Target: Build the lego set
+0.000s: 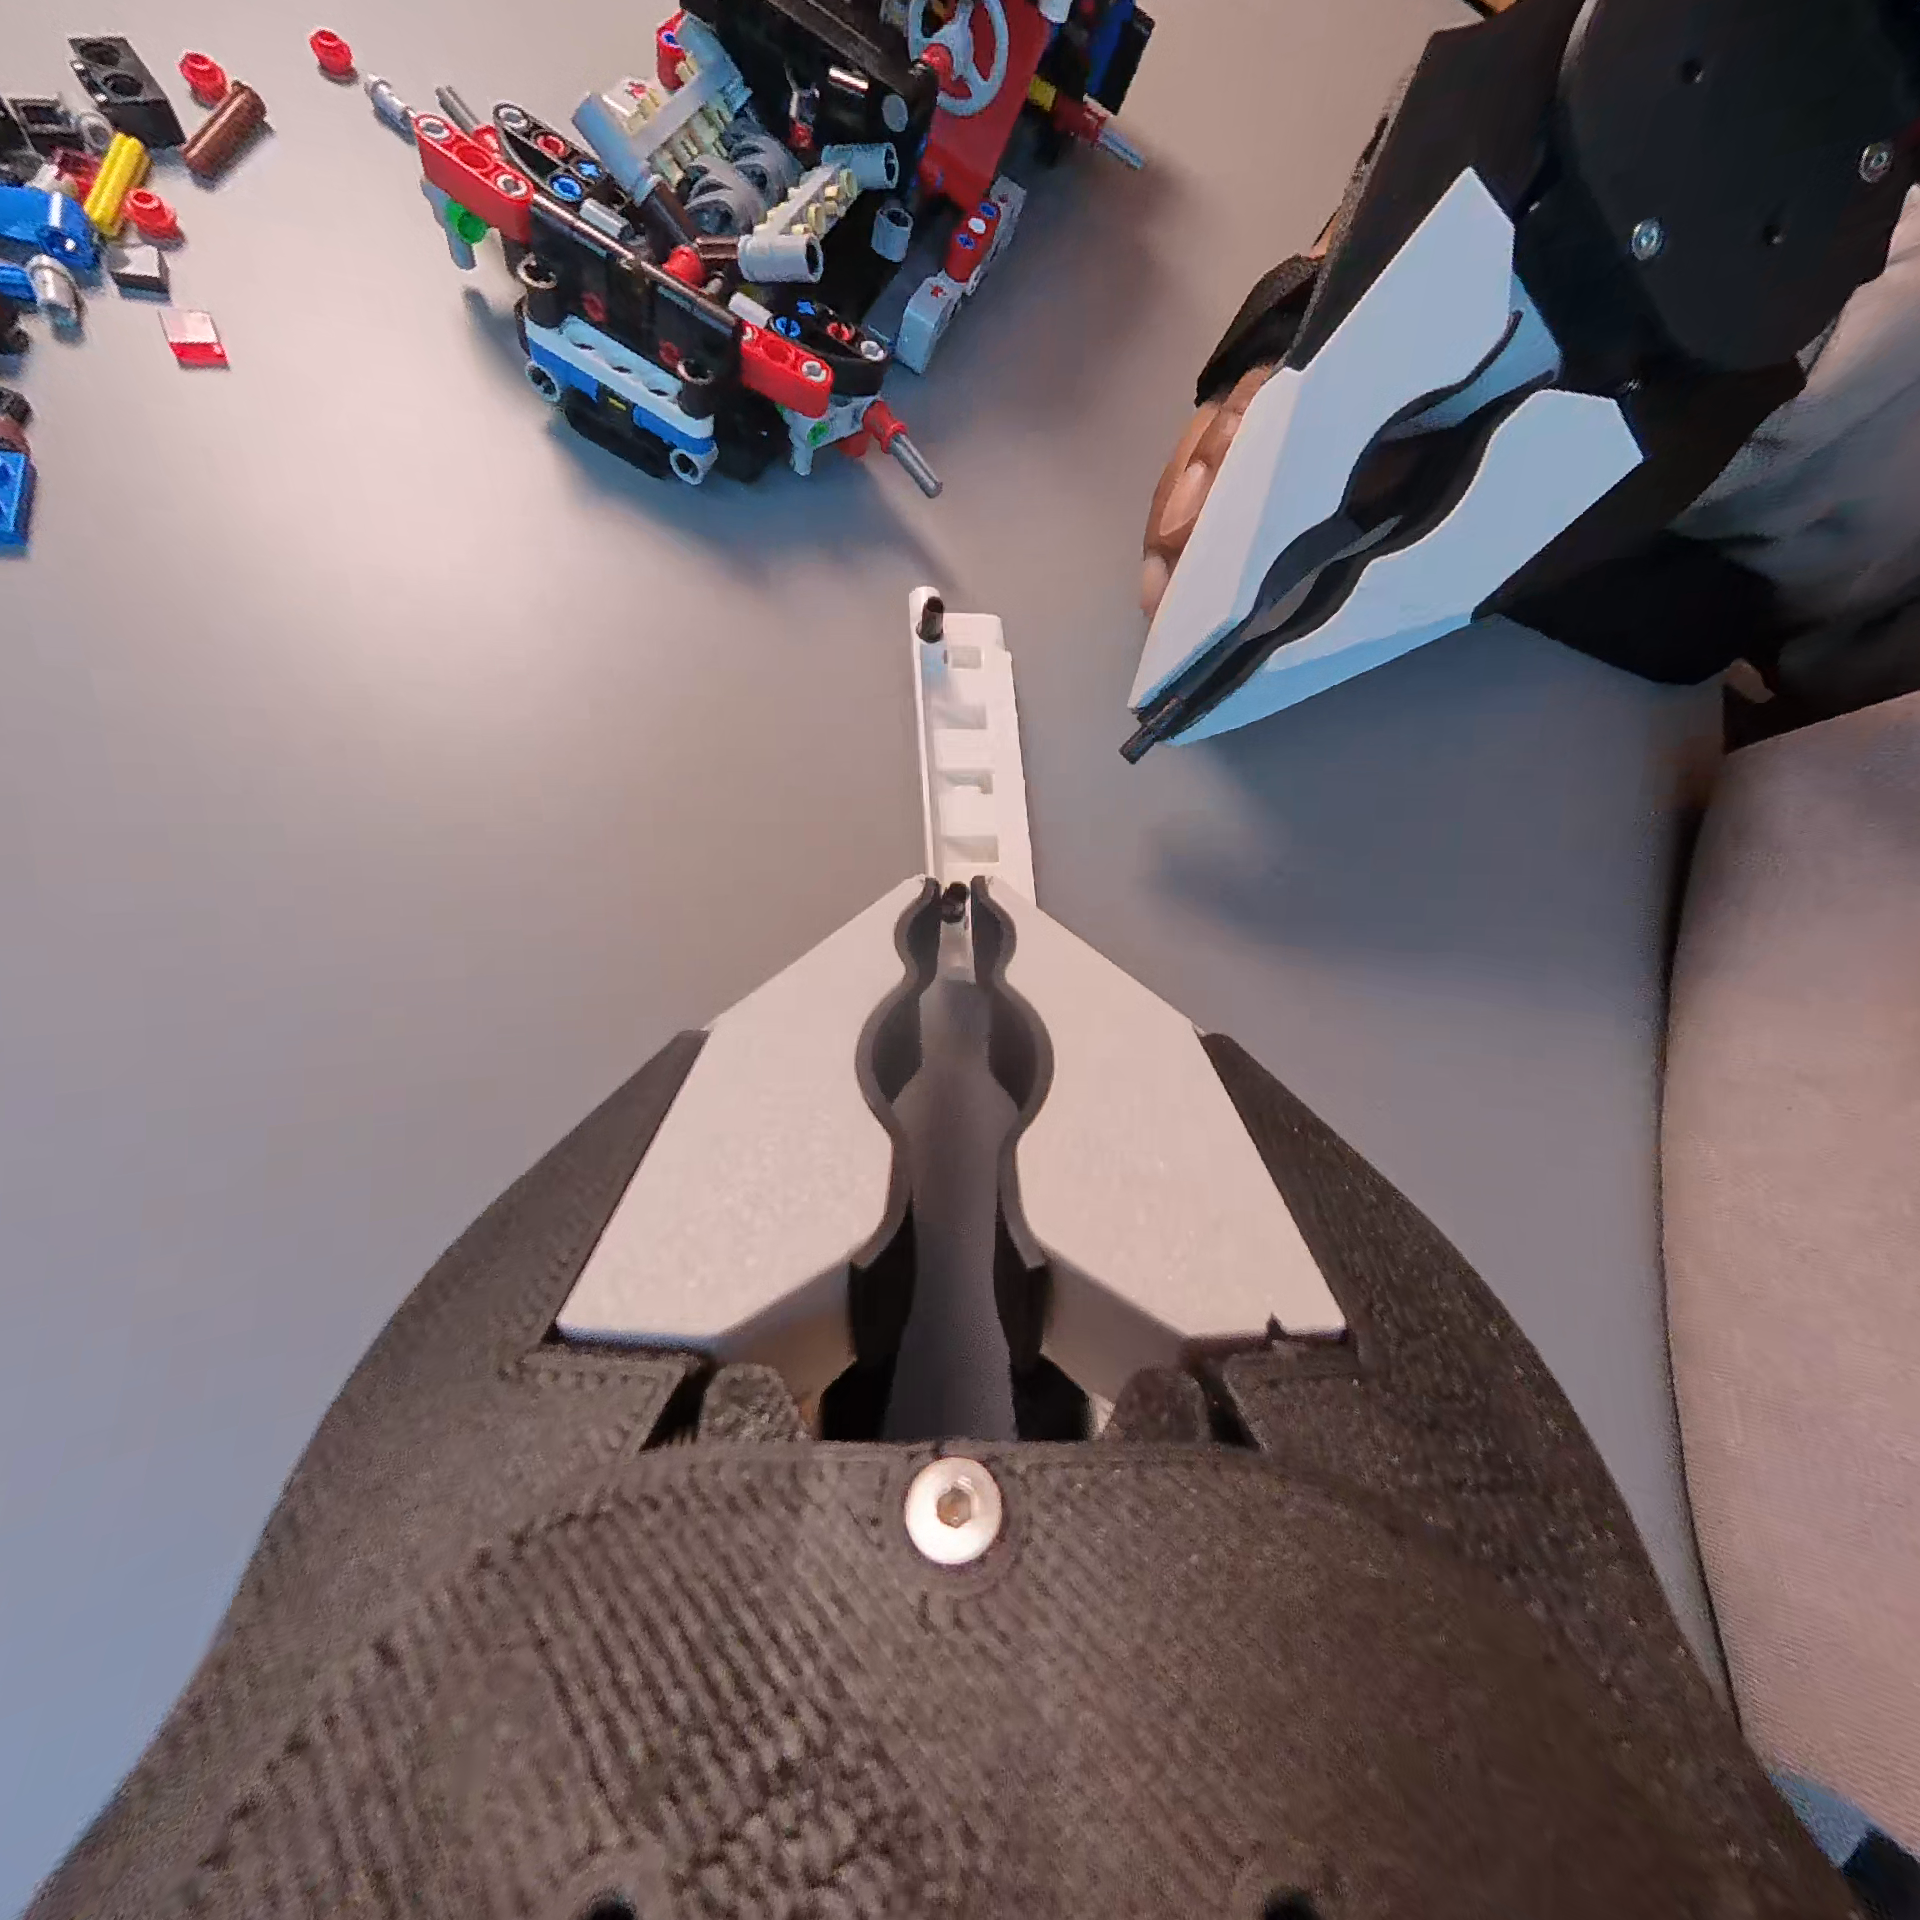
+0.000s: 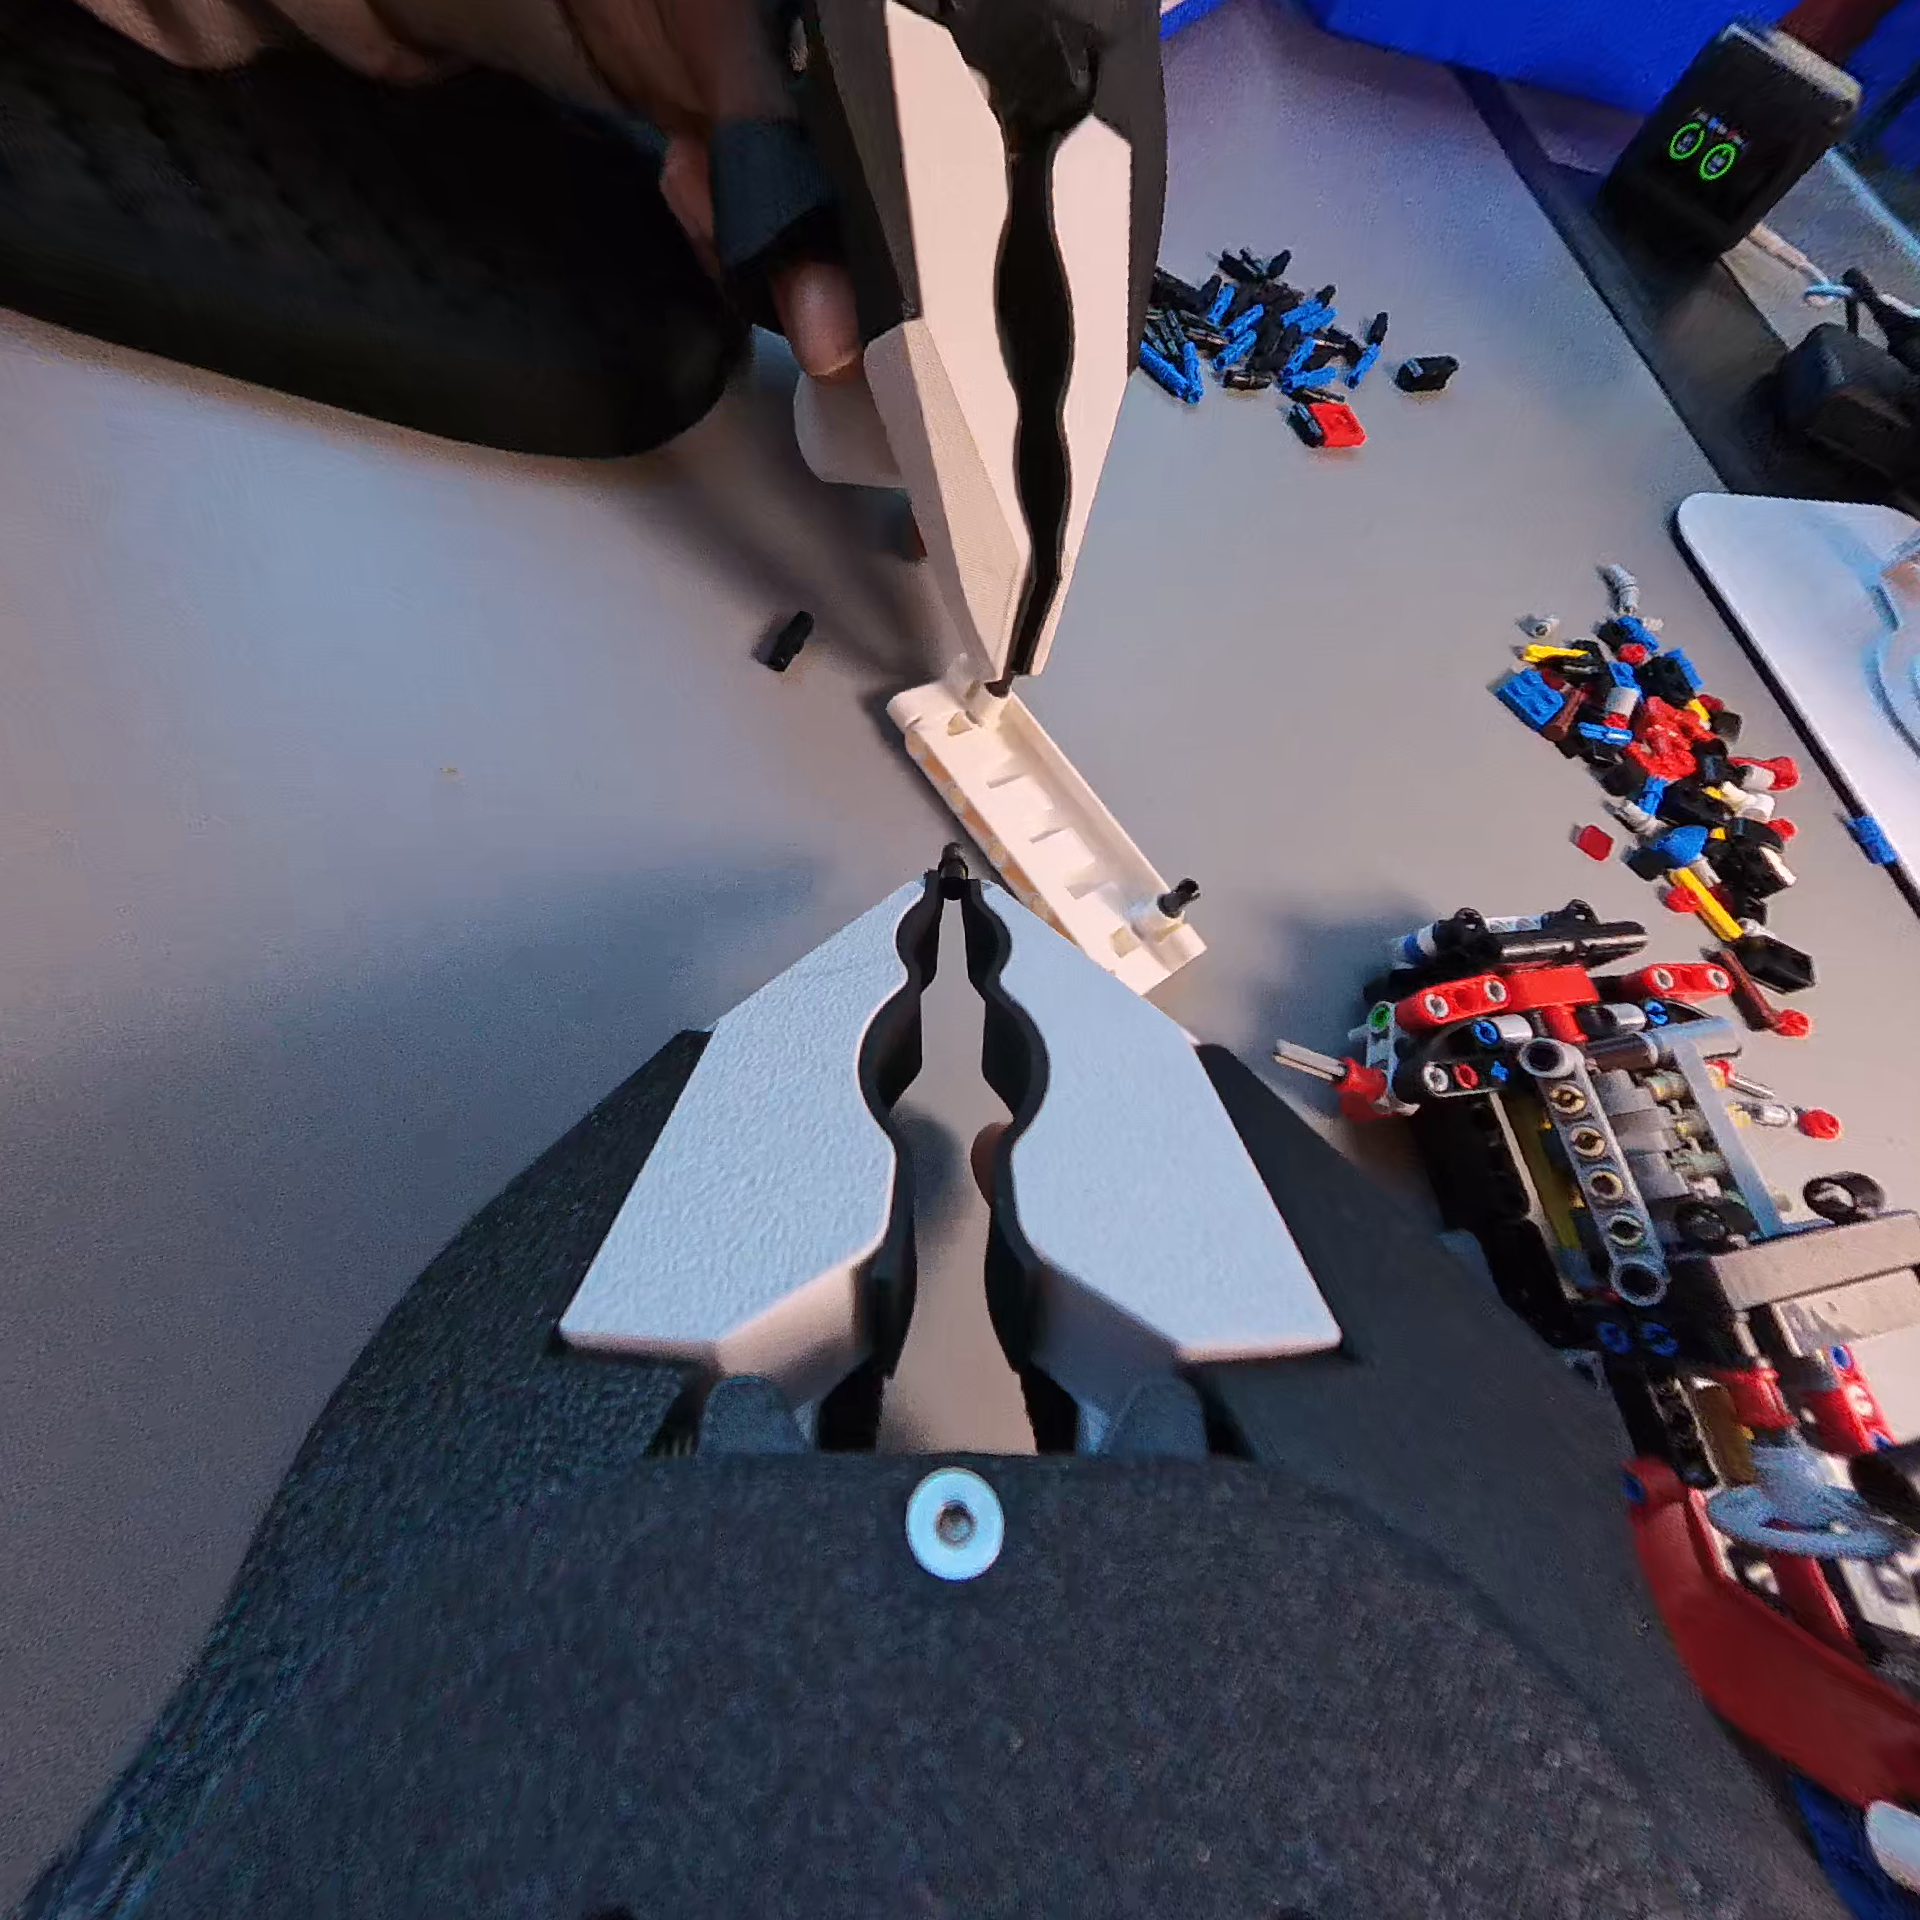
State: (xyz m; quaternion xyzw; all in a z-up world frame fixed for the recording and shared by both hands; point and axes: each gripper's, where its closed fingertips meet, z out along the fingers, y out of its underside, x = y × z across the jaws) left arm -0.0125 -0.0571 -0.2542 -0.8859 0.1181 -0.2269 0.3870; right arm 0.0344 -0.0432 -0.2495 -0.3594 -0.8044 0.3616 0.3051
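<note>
My left gripper (image 1: pixel 956 896) is shut on the near end of a long white lego panel (image 1: pixel 975 748) that lies on the grey table. A black pin (image 1: pixel 930 615) stands in the panel's far end. My right gripper (image 2: pixel 951 878) is shut on a small black pin (image 2: pixel 952 860) and hovers just beside the panel (image 2: pixel 1049 821), near its middle. In the left wrist view the right gripper (image 1: pixel 1143 736) hangs to the right of the panel with the pin at its tip. The left gripper (image 2: pixel 1000 677) comes down from above onto the panel's end. The part-built car model (image 1: pixel 727 239) stands beyond the panel.
The car model (image 2: pixel 1558 1122) is on the right. Loose parts lie in a pile (image 2: pixel 1662 758), with a heap of blue and black pins (image 2: pixel 1268 322) farther off. One black pin (image 2: pixel 784 639) lies alone. More loose parts (image 1: pixel 94 177) are at the far left. A white tray edge (image 2: pixel 1818 623) is on the right. There is about 6 cm between the tips of the two grippers.
</note>
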